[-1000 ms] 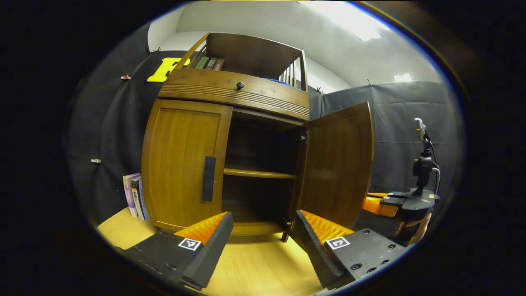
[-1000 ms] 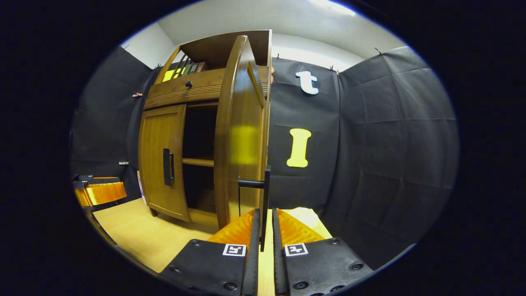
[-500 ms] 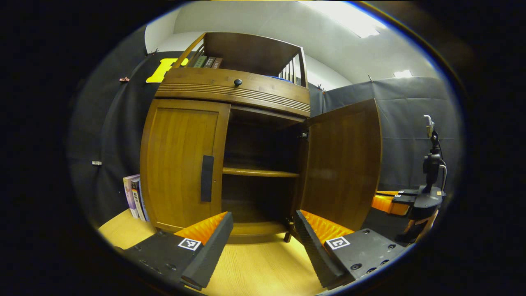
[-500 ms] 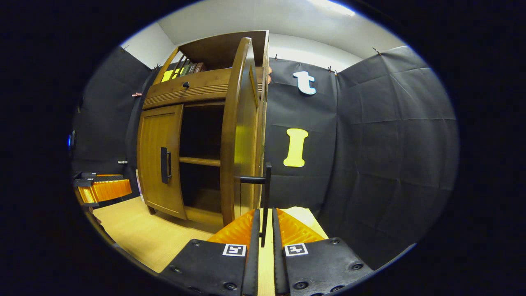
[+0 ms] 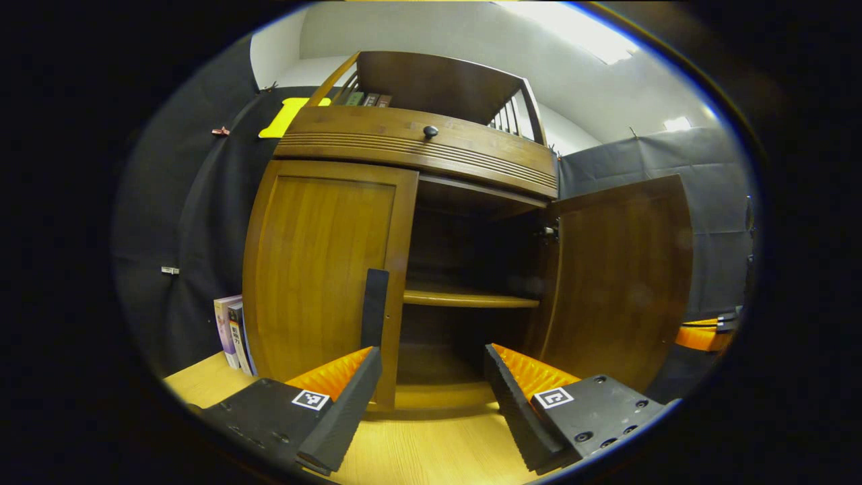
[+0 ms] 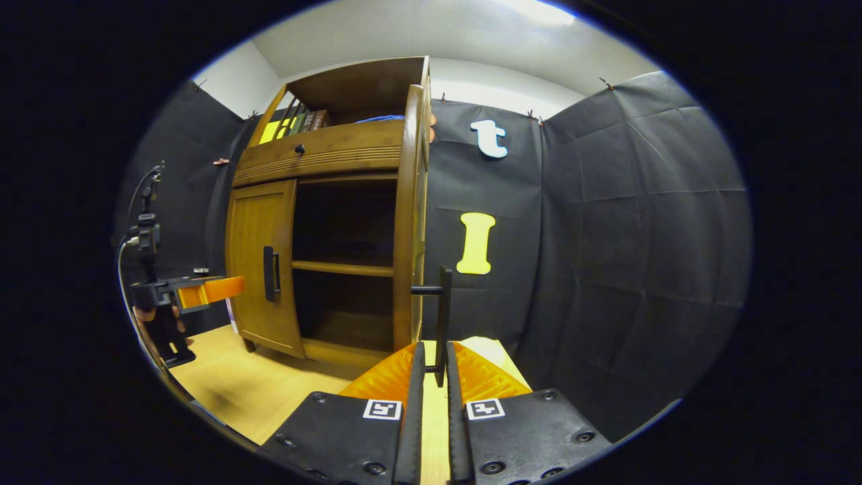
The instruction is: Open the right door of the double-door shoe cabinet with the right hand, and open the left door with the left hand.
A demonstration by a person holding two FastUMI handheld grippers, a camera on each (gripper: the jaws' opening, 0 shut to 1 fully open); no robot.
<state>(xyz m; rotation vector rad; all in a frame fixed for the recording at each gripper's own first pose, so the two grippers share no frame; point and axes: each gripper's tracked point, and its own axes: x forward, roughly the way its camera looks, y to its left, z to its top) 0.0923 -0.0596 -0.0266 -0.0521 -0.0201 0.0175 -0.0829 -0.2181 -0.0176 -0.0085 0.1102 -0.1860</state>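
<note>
Opening step: the right door (image 5: 619,283) stands swung wide, edge-on in the right gripper view; the left door (image 5: 323,269) is shut against the shoe cabinet (image 5: 417,145).
Right gripper (image 6: 431,367): fingers pinched narrow on the right door's handle (image 6: 443,316), both sides pressing its bar.
Left gripper (image 5: 431,374): jaws spread wide, holding nothing, hovering just in front of the left door's handle (image 5: 374,300), which sits above the left finger.
Interior: a shelf (image 5: 471,298) and dark compartments show between the doors.
Next move: judged, the left gripper must shift leftward to straddle that handle, close, then pull outward along the hinge arc.
Risk: closing off-centre could slip off the thin bar.
</note>
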